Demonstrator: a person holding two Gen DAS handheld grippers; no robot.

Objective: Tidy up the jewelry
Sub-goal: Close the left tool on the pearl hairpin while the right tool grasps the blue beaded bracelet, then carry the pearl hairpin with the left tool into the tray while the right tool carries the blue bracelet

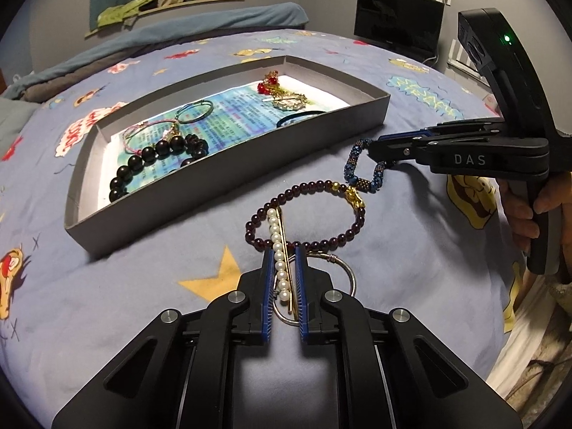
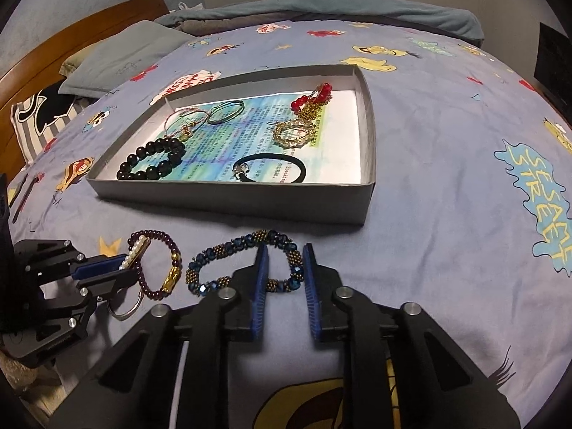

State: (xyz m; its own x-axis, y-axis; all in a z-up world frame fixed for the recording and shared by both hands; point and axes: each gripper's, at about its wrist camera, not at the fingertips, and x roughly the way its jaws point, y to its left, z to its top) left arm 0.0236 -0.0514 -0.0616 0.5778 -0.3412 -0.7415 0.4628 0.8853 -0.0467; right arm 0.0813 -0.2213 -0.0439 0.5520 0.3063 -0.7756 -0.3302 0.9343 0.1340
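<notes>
In front of the gray tray (image 1: pixel 228 164) on the bed, the left gripper (image 1: pixel 284 254) jaws clamp a pearl hairpin (image 1: pixel 277 246); the right gripper (image 2: pixel 284 254) jaws pinch a blue beaded bracelet (image 2: pixel 214 254).

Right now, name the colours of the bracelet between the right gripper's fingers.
Blue and bronze beads, clearest in the right wrist view.

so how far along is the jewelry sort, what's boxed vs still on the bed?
Done: the grey box already holds the black bead bracelet, the black hair tie, thin bangles and red-and-gold pieces. In hand: the left gripper is shut on the pearl hair clip, the right gripper on the blue beaded bracelet; both still touch the bedspread. Left: the garnet bracelet and silver ring.
</notes>
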